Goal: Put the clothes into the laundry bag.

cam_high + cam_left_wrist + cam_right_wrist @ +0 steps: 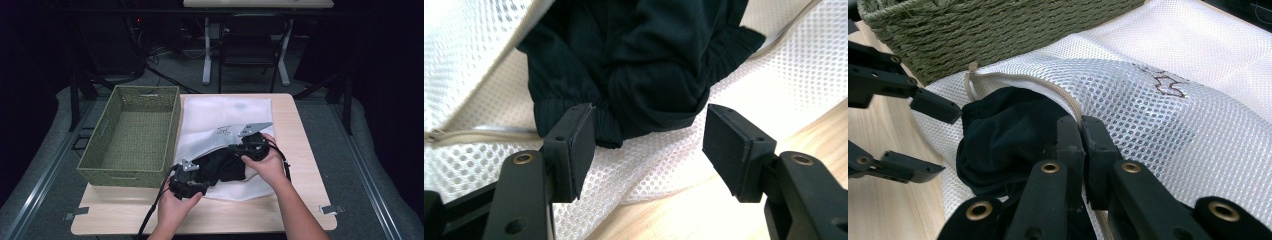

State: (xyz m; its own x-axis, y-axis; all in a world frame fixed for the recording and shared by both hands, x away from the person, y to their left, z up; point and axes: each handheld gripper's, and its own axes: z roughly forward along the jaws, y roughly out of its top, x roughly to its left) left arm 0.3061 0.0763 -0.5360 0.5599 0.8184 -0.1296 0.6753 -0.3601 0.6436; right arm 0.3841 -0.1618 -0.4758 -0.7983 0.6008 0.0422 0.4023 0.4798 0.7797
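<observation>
A white mesh bag [225, 117] lies flat on a wooden table [300, 200], just beside a green woven basket [135, 135], with a black garment [222, 167] bunched at the bag's open near edge. A person works at it with a gripper in each hand.

The right gripper [1081, 131] has its jaws pressed together on the bag's upper layer at the zipper edge [1048, 92], holding that layer up over the garment (the pinch sits right at the beige zipper tape). In the high view the right gripper [240, 149] sits at the bag's opening, above the dark cloth.

The left gripper [649, 145] has its jaws spread wide, one on each side of the garment's [639, 65] lower fold; whether the pads touch the fabric cannot be told. Under them lies the bag's lower mesh layer [659, 160], with bare table [704, 210] nearer the camera. From the right gripper view, the left gripper [943, 137] shows open at the garment's [1008, 135] left side, close to the basket [998, 30]. The garment lies half inside the bag's mouth, half out on the mesh.
</observation>
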